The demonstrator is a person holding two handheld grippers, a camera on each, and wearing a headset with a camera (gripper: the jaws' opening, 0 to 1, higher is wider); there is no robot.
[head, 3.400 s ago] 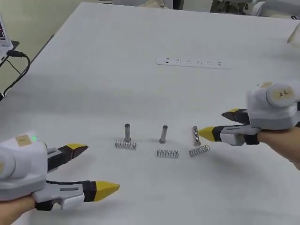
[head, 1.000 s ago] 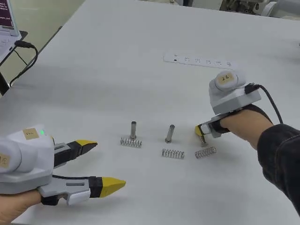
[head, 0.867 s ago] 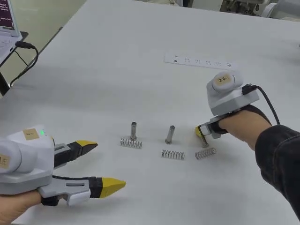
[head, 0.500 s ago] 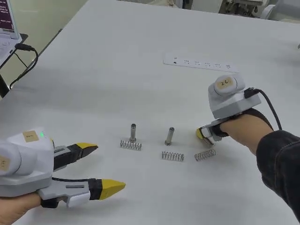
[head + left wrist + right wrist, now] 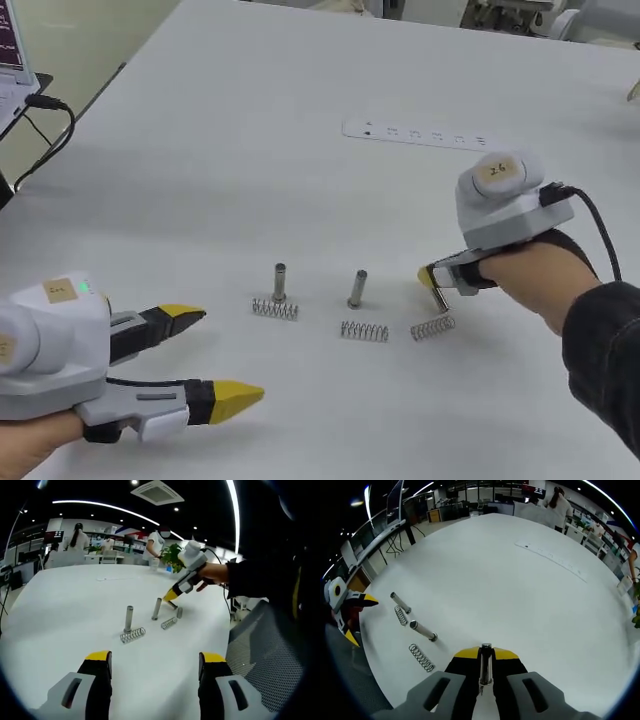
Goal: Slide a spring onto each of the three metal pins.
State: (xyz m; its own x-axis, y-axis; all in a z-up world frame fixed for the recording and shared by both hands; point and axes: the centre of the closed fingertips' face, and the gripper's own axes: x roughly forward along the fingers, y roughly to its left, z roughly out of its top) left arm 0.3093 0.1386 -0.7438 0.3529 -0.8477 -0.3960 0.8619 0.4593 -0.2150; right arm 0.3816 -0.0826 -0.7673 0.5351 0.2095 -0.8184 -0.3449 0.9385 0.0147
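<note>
Your left claw [image 5: 218, 355] hung spread and empty over the counter [image 5: 300, 180]. Beyond it, three springs [image 5: 363, 331] lay before two upright pins [image 5: 279, 282]. Your right claw [image 5: 432, 280] pinched the third pin [image 5: 485, 665], tilted. That smooth shaft could have swivelled or slipped as a spring went on.

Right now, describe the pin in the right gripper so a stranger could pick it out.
On the white table, three metal pins form a row this side of the power strip. It is the rightmost pin; unlike the left pin and middle pin standing free, it leans, clamped in the right gripper's jaws.
</note>
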